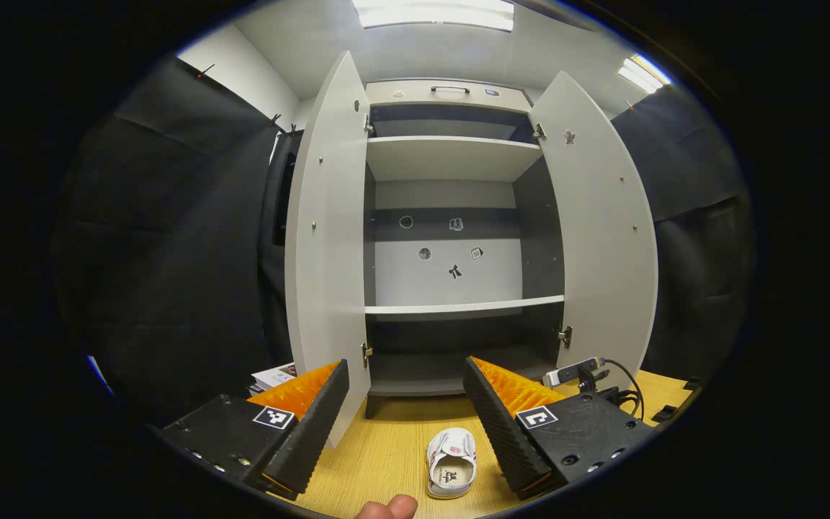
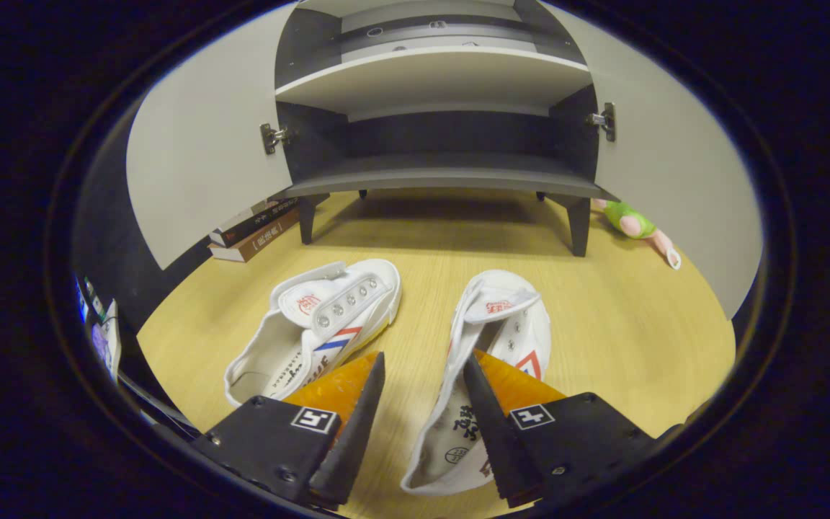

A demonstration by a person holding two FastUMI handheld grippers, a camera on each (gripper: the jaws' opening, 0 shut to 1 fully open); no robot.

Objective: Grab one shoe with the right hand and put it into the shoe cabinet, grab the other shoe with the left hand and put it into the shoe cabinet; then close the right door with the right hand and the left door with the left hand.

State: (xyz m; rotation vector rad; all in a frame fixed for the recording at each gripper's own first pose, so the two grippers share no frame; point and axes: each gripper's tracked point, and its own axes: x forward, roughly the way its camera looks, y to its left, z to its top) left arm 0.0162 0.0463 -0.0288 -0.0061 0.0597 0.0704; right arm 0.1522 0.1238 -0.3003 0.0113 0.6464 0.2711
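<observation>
Two white canvas shoes lie on the wooden table [image 2: 617,331] in front of the shoe cabinet [image 2: 444,173]. In the right gripper view my right gripper [image 2: 422,360] is open and low over the right-hand shoe [image 2: 509,317]; one finger hangs over its opening and the other is outside its near wall. The left-hand shoe [image 2: 321,324] lies just beside it, tipped on its side. In the left gripper view my left gripper [image 1: 406,362] stands open and empty, facing the cabinet [image 1: 458,306], with one white shoe [image 1: 451,461] on the table below. Both doors, left [image 1: 328,238] and right [image 1: 602,231], are wide open.
A stack of books [image 2: 253,231] lies on the table under the left door [image 2: 206,158]. A green plush toy [image 2: 635,223] lies by the cabinet's right leg, near the right door [image 2: 674,166]. A small grey device with a black cable [image 1: 573,371] sits right of my left gripper. A fingertip [image 1: 386,508] shows at the bottom.
</observation>
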